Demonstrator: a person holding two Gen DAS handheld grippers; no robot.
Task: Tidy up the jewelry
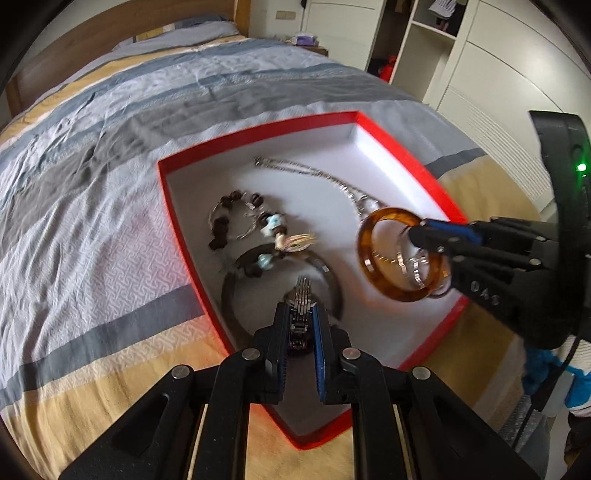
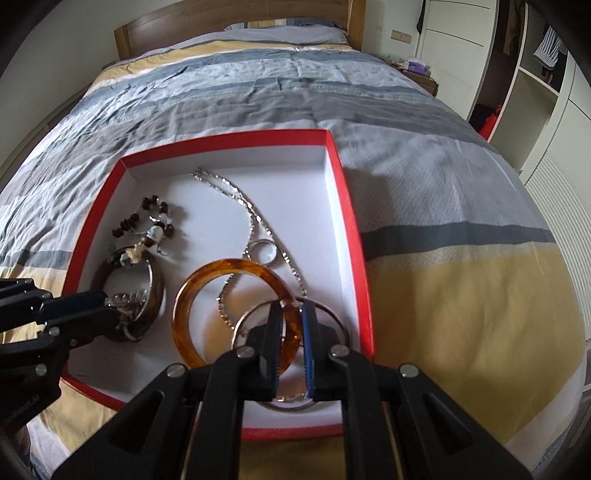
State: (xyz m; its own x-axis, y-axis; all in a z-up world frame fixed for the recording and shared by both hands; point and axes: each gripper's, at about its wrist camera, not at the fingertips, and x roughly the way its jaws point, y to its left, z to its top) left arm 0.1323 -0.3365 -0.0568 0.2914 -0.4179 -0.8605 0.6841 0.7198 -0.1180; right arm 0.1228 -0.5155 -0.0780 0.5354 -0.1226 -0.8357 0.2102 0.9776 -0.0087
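A red box [image 1: 176, 236] [image 2: 351, 236] with a white inside lies on the bed. My left gripper [image 1: 300, 310] [image 2: 110, 306] is shut on a silver link band [image 1: 302, 291] [image 2: 129, 297], low over a dark bangle [image 1: 229, 291] [image 2: 159, 291] in the box. My right gripper [image 2: 291, 308] [image 1: 417, 240] is shut on an amber bangle [image 2: 192, 295] [image 1: 365, 254], with a thin silver bangle [image 2: 239, 323] also between its fingers, inside the box's right side. A silver chain [image 2: 236, 192] [image 1: 295, 168], a brown bead bracelet [image 2: 147, 206] [image 1: 221, 221] and a silver ring [image 2: 266, 251] rest on the box floor.
The striped grey and yellow bedcover [image 2: 443, 184] surrounds the box. A wooden headboard [image 2: 236, 14] stands at the far end. White wardrobes [image 2: 546, 122] line the right side, and a nightstand [image 2: 417, 70] sits beside the bed.
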